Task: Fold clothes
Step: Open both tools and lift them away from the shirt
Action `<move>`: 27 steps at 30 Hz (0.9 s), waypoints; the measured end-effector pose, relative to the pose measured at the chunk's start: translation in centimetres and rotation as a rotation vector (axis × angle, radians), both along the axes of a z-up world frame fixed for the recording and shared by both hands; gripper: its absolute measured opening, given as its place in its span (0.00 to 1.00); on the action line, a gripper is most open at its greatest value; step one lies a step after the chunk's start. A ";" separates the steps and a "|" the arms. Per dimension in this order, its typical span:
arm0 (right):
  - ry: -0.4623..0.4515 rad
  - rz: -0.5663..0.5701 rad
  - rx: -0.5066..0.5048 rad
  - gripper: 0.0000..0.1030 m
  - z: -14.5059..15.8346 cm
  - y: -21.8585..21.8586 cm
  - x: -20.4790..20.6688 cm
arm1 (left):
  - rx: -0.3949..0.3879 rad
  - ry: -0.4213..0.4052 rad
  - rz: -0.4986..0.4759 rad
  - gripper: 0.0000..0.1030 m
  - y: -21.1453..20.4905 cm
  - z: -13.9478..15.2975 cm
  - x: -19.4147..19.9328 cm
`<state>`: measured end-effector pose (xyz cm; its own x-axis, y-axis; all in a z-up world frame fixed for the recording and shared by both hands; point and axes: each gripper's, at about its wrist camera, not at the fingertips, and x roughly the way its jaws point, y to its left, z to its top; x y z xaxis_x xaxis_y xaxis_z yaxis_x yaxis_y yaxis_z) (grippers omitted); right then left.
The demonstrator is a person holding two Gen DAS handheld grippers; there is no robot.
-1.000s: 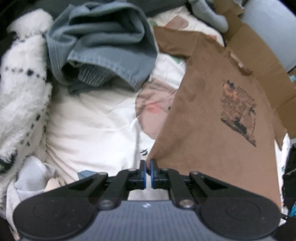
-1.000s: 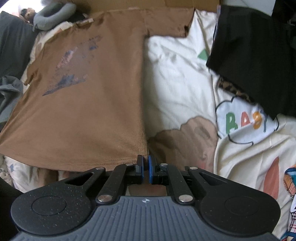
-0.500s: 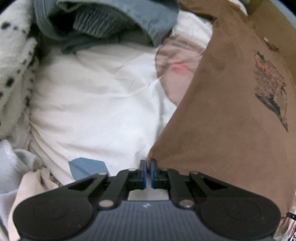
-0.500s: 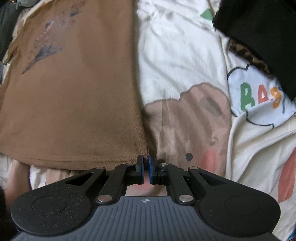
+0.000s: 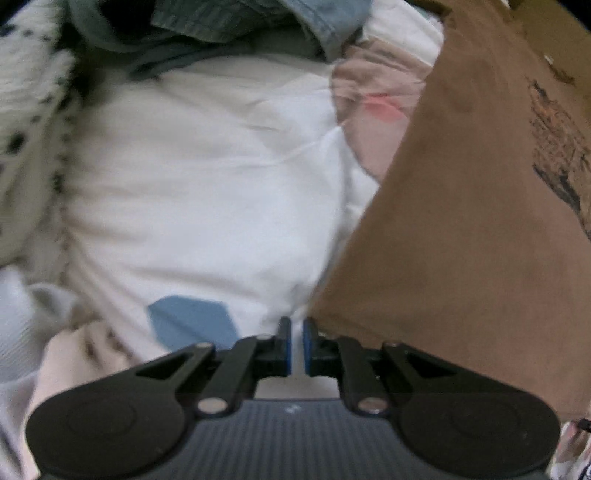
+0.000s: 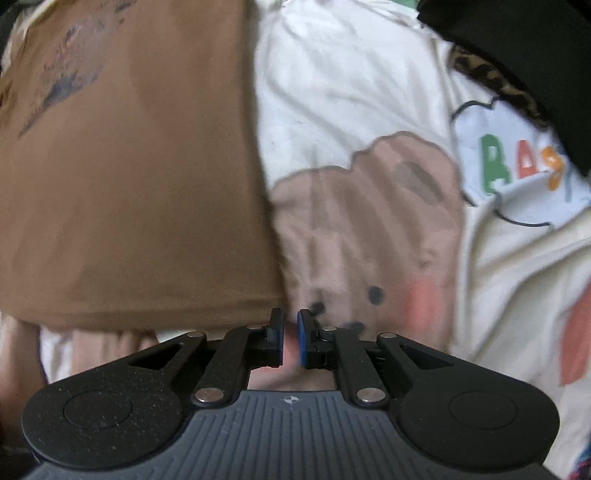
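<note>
I have a brown T-shirt spread flat on the bed, print side up, over a cartoon-printed bedsheet. My left gripper hangs over the shirt's lower left corner, and my right gripper over its lower right corner. On both, the fingers are only a narrow slit apart and just beginning to open; only sheet shows in the gaps, with no cloth between them.

The shirt looks like thin, soft cotton: light, limp, with no stiffness of its own, so it will sag and drape from wherever I pinch it. I judge the hem corners to be the right hold, since the doubled seam there gives the pads something thicker to bite. The risk is catching the bedsheet underneath along with it, so I would take only the shirt's edge. A heap of grey-blue clothes and a black garment lie well apart from it.
</note>
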<state>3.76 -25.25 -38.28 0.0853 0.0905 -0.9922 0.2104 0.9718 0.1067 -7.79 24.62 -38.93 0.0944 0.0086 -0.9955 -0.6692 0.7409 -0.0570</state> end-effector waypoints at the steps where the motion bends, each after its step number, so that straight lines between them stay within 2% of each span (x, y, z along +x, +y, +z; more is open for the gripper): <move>1: -0.003 -0.013 0.000 0.07 0.5 -0.4 -0.3 | 0.011 0.005 0.007 0.08 0.0 0.5 -0.3; 7: -0.078 -0.085 0.021 0.11 5.0 -3.0 -1.9 | 0.039 -0.042 0.012 0.10 0.6 5.0 -0.8; 9: -0.110 -0.089 0.011 0.26 6.7 -3.7 -2.2 | 0.058 -0.063 0.018 0.17 1.1 6.9 -0.3; 11: -0.147 -0.094 0.003 0.33 8.3 -4.4 -2.0 | 0.074 -0.088 0.036 0.21 1.9 8.5 0.2; 16: -0.220 -0.105 -0.007 0.39 12.3 -5.8 -0.9 | 0.102 -0.135 0.049 0.33 3.7 11.9 2.5; 18: -0.247 -0.107 -0.011 0.41 13.5 -6.6 -0.6 | 0.113 -0.150 0.035 0.44 4.2 12.9 3.4; 20: -0.268 -0.115 -0.015 0.45 14.5 -7.0 -0.3 | 0.134 -0.168 0.018 0.46 4.5 14.2 4.2; 27: -0.342 -0.173 -0.009 0.45 16.5 -8.4 0.9 | 0.160 -0.238 0.006 0.49 5.5 17.7 7.4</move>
<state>4.64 -33.68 -21.79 0.4246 0.0373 -0.9046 0.3254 0.9261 0.1909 -0.38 30.16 -21.23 0.3251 0.1654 -0.9311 -0.6556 0.7490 -0.0959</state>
